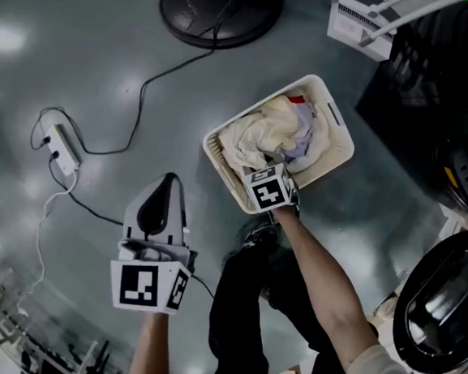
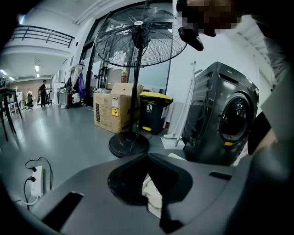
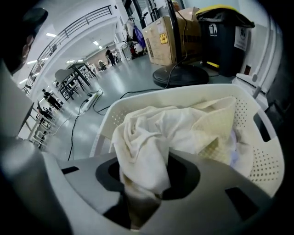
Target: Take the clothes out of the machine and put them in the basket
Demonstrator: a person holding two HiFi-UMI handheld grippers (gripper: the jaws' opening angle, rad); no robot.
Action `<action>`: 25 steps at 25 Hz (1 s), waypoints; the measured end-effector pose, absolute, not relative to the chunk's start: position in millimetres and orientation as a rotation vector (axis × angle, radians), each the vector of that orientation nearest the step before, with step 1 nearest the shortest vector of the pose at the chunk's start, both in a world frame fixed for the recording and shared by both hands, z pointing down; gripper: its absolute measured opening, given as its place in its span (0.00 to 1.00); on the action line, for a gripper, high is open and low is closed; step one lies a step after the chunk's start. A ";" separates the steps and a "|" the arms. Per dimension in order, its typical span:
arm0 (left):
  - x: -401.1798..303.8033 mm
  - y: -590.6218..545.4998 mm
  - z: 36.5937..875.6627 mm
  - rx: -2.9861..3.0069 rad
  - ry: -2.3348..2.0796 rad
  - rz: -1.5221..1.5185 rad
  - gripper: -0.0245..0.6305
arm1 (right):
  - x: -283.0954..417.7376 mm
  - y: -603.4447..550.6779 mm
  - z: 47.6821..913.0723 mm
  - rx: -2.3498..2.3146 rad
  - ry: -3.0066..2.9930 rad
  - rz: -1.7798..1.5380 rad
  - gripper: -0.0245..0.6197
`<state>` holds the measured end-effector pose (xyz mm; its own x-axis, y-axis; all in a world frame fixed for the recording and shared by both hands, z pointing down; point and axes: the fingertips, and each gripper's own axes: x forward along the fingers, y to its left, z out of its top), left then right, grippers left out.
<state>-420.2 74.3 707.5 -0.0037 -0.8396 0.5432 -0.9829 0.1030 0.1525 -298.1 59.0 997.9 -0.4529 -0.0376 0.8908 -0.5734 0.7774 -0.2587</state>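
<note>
Grey floor (image 1: 107, 57), one basket (image 1: 342, 128), left tool (image 1: 170, 178), right tool (image 1: 278, 168) gripping cloth (image 1: 251, 135)

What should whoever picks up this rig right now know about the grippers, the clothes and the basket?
Right gripper: shut on a crumpled cream cloth, low over the white perforated plastic basket; not released.
Left gripper: clear of the basket; a pale scrap shows between its jaws, grip unclear.
Done: the basket holds a heap of pale clothes.
Left: drop this cloth, then check the dark grey front-loading washing machine; its inside isn't visible from here.
</note>
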 end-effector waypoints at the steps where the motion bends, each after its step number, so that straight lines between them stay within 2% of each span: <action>1: -419.5 72.4 707.0 1.776 -1.882 0.371 0.07 | -296.9 59.8 1001.4 0.450 -1.954 0.664 0.30; 4: -413.8 68.0 702.7 1.785 -1.879 0.379 0.07 | -295.6 59.8 1000.2 0.437 -1.971 0.666 0.33; 5: -410.1 67.1 700.5 1.788 -1.876 0.383 0.07 | -295.7 59.7 995.9 0.441 -1.990 0.679 0.38; 7: -401.6 64.4 693.2 1.799 -1.865 0.388 0.07 | -296.3 57.8 980.5 0.466 -2.043 0.708 0.54; 8: -396.8 62.1 687.9 1.809 -1.856 0.389 0.07 | -296.2 55.7 969.7 0.485 -2.071 0.711 0.57; 17: -343.4 28.0 616.8 1.934 -1.753 0.366 0.06 | -268.7 28.0 844.0 0.665 -2.222 0.666 0.59; 18: -336.2 24.0 608.5 1.951 -1.742 0.364 0.07 | -262.1 23.6 828.8 0.696 -2.236 0.654 0.55; 21: -314.1 15.0 584.3 1.993 -1.711 0.367 0.06 | -237.5 10.6 781.7 0.798 -2.269 0.591 0.36; 22: -307.0 13.4 577.0 2.004 -1.701 0.370 0.07 | -228.8 7.1 767.2 0.829 -2.275 0.571 0.27; 25: -285.2 12.1 558.9 2.026 -1.663 0.383 0.07 | -202.4 1.8 728.4 0.908 -2.281 0.569 0.12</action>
<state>-285.2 12.1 558.9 0.2192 -0.8351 0.5046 -0.9716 -0.1396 0.1910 -202.4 1.8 728.4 -0.5775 -0.4598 0.6746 -0.7226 0.6724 -0.1604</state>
